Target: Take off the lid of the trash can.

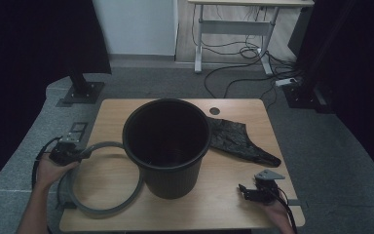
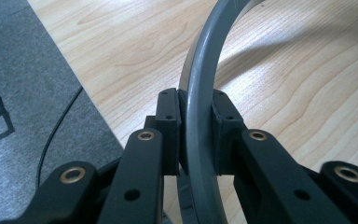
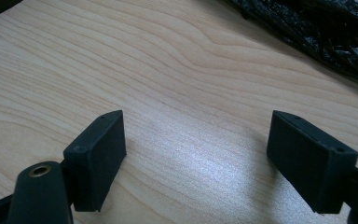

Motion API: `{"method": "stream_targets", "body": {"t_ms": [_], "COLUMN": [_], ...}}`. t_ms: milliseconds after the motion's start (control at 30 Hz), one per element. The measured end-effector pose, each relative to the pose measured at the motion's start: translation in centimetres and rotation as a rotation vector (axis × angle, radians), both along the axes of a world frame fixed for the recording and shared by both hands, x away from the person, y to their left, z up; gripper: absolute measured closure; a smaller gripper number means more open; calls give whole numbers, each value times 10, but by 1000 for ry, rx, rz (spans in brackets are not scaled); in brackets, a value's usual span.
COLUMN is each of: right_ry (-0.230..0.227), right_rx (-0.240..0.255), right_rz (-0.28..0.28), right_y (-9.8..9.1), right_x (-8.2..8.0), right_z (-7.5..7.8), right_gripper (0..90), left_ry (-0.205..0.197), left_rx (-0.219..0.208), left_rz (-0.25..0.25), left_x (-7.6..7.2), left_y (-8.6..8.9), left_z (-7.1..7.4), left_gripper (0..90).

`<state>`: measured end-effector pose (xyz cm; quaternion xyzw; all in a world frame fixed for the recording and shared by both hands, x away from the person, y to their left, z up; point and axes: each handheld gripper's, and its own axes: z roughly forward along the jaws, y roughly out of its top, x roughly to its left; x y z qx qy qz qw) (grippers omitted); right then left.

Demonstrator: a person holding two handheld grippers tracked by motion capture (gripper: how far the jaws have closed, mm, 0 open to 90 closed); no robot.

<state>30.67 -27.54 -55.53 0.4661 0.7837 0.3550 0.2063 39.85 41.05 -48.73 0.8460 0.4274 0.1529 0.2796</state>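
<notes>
A grey plastic ring [image 1: 102,209] lies on the left part of the wooden table [image 1: 233,204], beside a tall black bin [image 1: 168,146]. My left gripper [image 1: 80,155] is shut on the ring's left edge; in the left gripper view the grey ring [image 2: 200,93] runs between the two pads [image 2: 168,126], which press on it from both sides. My right gripper [image 1: 246,191] rests low over the table's front right, jaws wide apart with only bare wood between the pads [image 3: 98,154]. A crumpled black bag [image 1: 233,139] lies right of the bin, and the black bag [image 3: 317,28] shows beyond the right jaws.
The table's left edge drops to grey carpet [image 2: 23,93], where a thin black cable [image 2: 58,126] runs. A cable hole [image 1: 215,111] sits near the table's far edge. Behind the table stand a white desk frame [image 1: 233,29], black stands and floor cables [image 1: 253,63].
</notes>
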Motion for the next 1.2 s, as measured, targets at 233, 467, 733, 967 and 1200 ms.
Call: {"method": "stream_targets", "body": {"t_ms": [233, 467, 733, 967, 1200], "right_ry": [0, 1, 1, 1, -1], "right_rx": [0, 0, 0, 0, 1], "right_rz": [-1, -1, -1, -1, -2], "right_y": [0, 0, 0, 0, 0], "right_x": [0, 0, 0, 0, 0], "right_z": [0, 0, 0, 0, 0], "right_gripper": [190, 190, 190, 190, 190], "left_ry": [9, 21, 26, 35, 38], "left_rx": [10, 31, 39, 39, 45], "left_rz": [12, 16, 23, 11, 6], "left_x": [2, 2, 2, 1, 1], "left_y": [0, -1, -1, -1, -2], "left_z": [-10, -22, -32, -34, -36], "left_gripper": [765, 768, 766, 763, 753]}}
